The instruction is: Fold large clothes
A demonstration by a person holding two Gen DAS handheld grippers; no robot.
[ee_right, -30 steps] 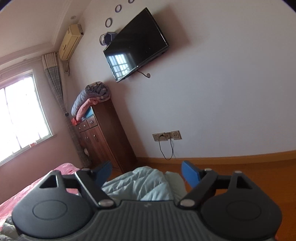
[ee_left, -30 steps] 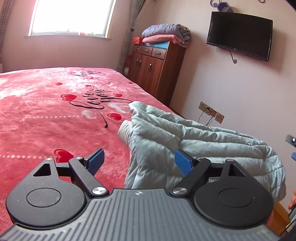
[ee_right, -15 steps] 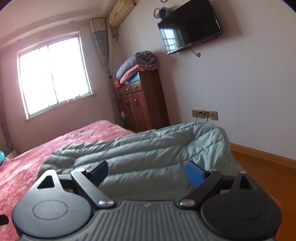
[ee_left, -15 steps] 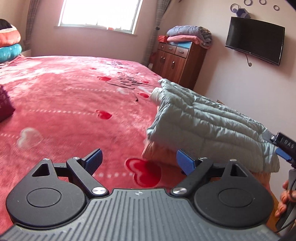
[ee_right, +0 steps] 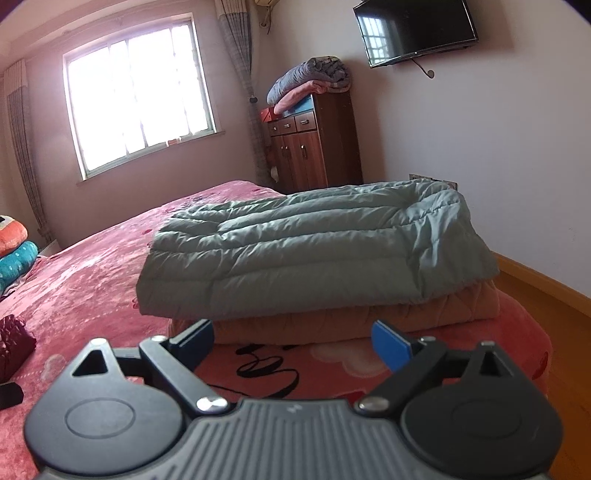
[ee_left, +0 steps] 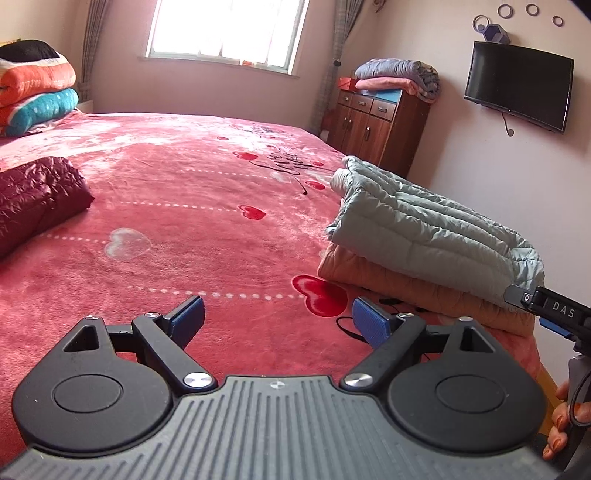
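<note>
A pale green padded jacket (ee_left: 424, 225) lies folded on top of a folded tan garment (ee_left: 417, 288) at the right edge of the red bed (ee_left: 192, 206). My left gripper (ee_left: 277, 314) is open and empty, hovering over the blanket to the left of the stack. My right gripper (ee_right: 293, 336) is open and empty too, just short of the near side of the green jacket (ee_right: 303, 247) and the tan garment (ee_right: 351, 317). Part of the right gripper's body (ee_left: 554, 314) and a person's fingers (ee_left: 561, 424) show at the right edge of the left wrist view.
A dark red puffer jacket (ee_left: 37, 195) lies on the bed's left side. Rolled bedding (ee_left: 33, 85) is stacked at the far left. A wooden cabinet (ee_right: 314, 147) with blankets on top stands by the wall, under a TV (ee_right: 413, 29). Orange floor (ee_right: 554, 295) runs along the bed's right.
Both grippers have drawn back from the green jacket, open the whole time. The left view swung left, bringing the dark red jacket into sight. The right view swung down from the wall onto the stack.
</note>
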